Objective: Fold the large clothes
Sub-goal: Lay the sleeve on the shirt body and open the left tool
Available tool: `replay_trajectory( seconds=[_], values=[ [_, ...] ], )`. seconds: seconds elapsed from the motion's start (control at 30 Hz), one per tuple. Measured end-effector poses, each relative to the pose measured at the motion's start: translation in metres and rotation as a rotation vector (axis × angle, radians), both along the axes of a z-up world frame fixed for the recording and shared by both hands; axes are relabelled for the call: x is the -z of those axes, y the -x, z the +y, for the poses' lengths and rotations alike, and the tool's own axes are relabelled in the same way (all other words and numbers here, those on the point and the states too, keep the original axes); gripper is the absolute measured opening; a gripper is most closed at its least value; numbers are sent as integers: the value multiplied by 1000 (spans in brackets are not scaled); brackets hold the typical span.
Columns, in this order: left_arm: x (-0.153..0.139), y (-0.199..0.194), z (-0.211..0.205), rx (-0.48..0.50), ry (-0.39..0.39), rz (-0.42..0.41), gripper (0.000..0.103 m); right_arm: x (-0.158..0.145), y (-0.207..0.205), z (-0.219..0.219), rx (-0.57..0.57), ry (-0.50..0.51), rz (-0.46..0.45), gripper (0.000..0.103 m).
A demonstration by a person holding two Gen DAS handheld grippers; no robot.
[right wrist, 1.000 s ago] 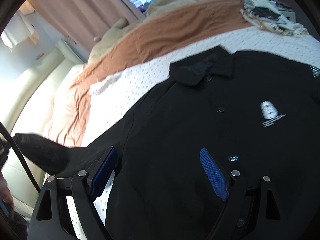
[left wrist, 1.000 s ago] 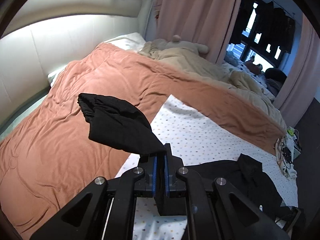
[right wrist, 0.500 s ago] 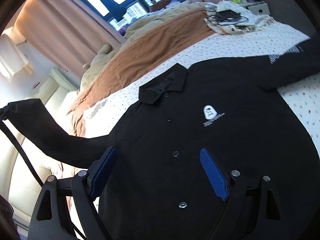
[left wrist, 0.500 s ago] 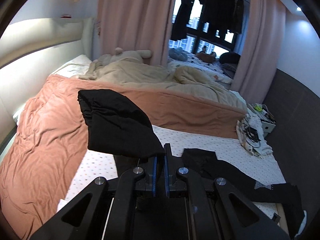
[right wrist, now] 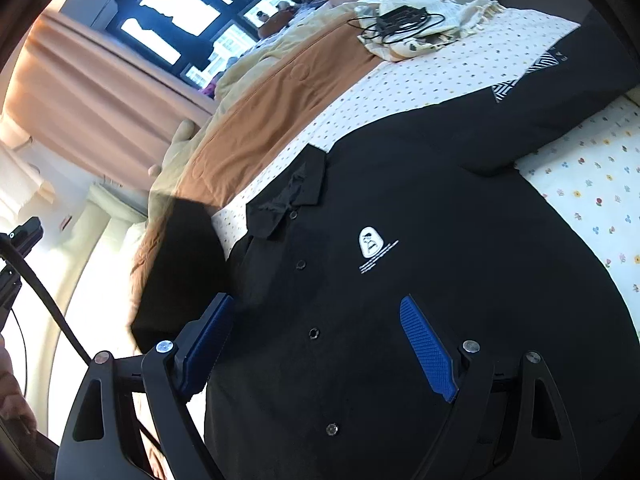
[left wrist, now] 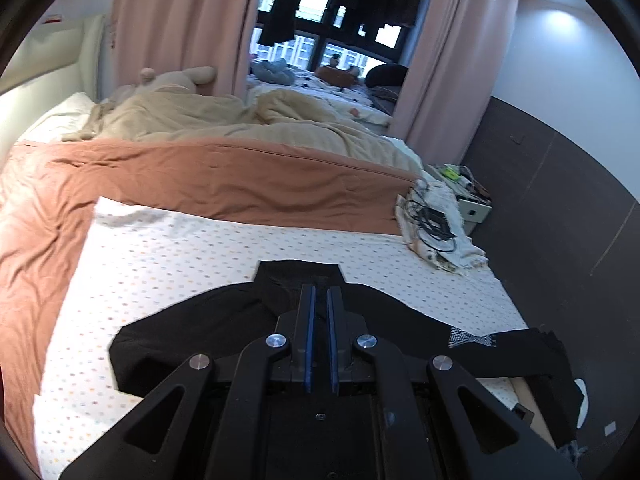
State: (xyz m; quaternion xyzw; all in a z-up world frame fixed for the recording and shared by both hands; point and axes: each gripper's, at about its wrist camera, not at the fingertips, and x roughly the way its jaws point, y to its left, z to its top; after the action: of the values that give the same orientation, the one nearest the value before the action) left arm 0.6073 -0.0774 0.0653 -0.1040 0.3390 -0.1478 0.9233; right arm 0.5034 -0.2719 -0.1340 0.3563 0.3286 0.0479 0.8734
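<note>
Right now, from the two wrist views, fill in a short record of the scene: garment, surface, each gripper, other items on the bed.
garment: black shirt, spread front up, collar toward the brown blanket
surface: dotted bed sheet
left gripper: shut; no cloth visible between its pads
right gripper: open, over the shirt front, gripping nothing
other: cables on a pale cloth near the bed's far corner

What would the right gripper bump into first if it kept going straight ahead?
Most likely the black shirt lying on the bed. The right gripper is open and points down at the shirt's button front; nothing else shows in between, though depth is hard to judge.
</note>
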Motion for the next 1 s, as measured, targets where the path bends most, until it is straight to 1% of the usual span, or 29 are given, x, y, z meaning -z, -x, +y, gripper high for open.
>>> replay_trajectory(
  seconds=[0.07,0.17,0.23,0.3,0.4,0.5,0.6,0.63,0.67,0.7,0.73,0.8,0.83,0.9,1.0],
  values=[
    [8,-4,-11,41,30,26,8,3,-2,-2,5,-2,4,84],
    [21,-4,-9,65,88,76,8,9,-8,-1,-6,-1,24,84],
    [36,1,4,37,133,121,8,11,-13,-1,-18,-19,37,84],
    [50,10,17,-4,171,136,8,12,-17,-1,-29,-59,41,84],
    [69,24,28,-30,243,147,8,6,-19,0,-41,-90,31,86],
    [88,38,34,-43,312,156,8,-1,-20,3,-40,-49,19,87],
    [102,49,37,-76,319,151,9,-5,-18,3,-34,-5,20,93],
    [105,53,39,-89,319,146,13,-7,-18,2,-30,12,21,94],
    [108,56,42,-99,322,138,30,-8,-17,3,-29,25,23,95],
    [113,62,44,-117,329,125,51,-9,-18,2,-27,42,29,95],
    [117,65,46,-130,339,116,103,-10,-18,2,-29,59,33,95],
    [126,72,52,-175,363,64,103,-15,-16,7,-36,87,31,95],
    [131,76,56,-193,367,59,103,-18,-16,8,-41,105,29,95],
    [142,77,64,-219,406,69,103,-22,-18,11,-58,129,26,95],
    [157,84,76,-270,431,72,103,-26,-23,13,-98,107,23,95]
  ],
)
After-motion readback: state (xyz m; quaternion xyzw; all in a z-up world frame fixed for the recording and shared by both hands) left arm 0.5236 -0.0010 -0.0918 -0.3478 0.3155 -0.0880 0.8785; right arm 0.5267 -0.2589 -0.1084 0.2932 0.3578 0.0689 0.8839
